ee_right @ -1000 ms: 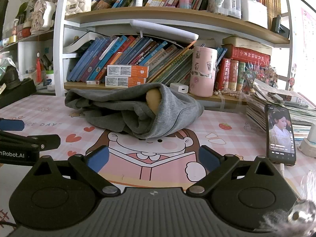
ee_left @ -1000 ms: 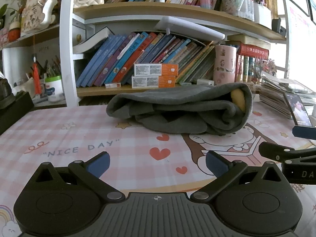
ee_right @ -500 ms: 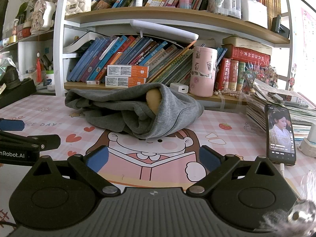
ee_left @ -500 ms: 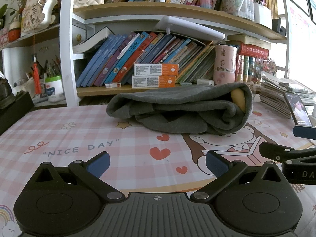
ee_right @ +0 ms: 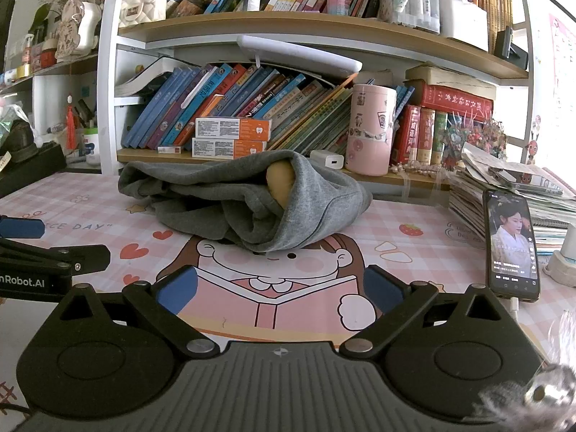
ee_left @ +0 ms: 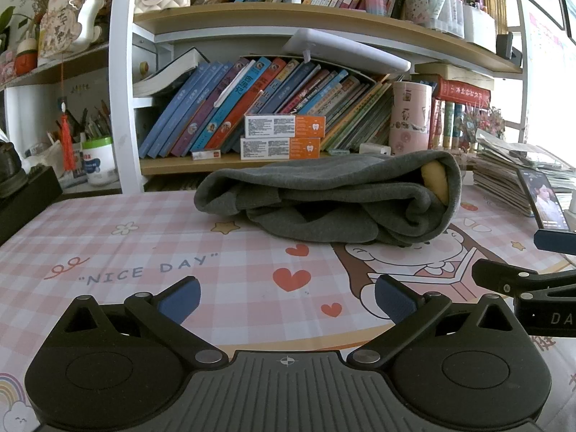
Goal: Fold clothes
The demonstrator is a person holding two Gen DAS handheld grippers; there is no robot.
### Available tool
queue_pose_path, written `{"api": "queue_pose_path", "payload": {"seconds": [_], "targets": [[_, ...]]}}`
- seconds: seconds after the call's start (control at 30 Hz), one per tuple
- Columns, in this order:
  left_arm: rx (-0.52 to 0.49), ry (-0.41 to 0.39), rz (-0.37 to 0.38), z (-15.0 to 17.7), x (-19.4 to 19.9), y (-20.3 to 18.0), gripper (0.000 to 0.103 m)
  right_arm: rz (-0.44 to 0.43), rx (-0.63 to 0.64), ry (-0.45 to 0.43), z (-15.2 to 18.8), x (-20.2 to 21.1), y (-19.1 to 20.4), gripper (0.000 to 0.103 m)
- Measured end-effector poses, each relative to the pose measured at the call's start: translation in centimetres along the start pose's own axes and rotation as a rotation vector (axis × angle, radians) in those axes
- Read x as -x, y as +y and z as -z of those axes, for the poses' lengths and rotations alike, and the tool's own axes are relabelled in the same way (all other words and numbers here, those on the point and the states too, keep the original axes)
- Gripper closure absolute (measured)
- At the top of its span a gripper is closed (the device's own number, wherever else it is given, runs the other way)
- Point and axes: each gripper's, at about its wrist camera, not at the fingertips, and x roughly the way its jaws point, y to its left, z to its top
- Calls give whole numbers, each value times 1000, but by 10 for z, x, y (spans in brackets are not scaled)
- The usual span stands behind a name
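Loosely bundled grey garment (ee_left: 324, 198) wraps a yellow lining (ee_right: 279, 183).

We see the grey garment (ee_left: 324, 198) as soft matt knit cloth, slightly fuzzy, with a smoother yellow lining patch (ee_left: 433, 180) at the fold. The table cover (ee_left: 144, 252) looks like smooth printed vinyl, low sheen. Left gripper (ee_left: 286, 297) and right gripper (ee_right: 279, 286): matt black plastic bodies, ribbed grey centre plates, bare metal pivot pins; the pads (ee_left: 180, 297) look like matt blue rubber. Phone (ee_right: 511, 241) has a glossy glass screen. Shelf boards (ee_right: 288, 23) look like smooth wood laminate on white painted uprights. Book spines (ee_left: 230, 104) are glossy paper.
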Motion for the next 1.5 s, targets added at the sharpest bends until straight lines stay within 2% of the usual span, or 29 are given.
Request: {"api": "queue_pose_path", "payload": {"seconds": [0.8,1.5], "targets": [[8,8,-5,-1,-1,1,0,-1,1,1,0,0,0,3],[3,7,21,-1,-1,1,0,-21,1,1,1,-1,0,3]]}}
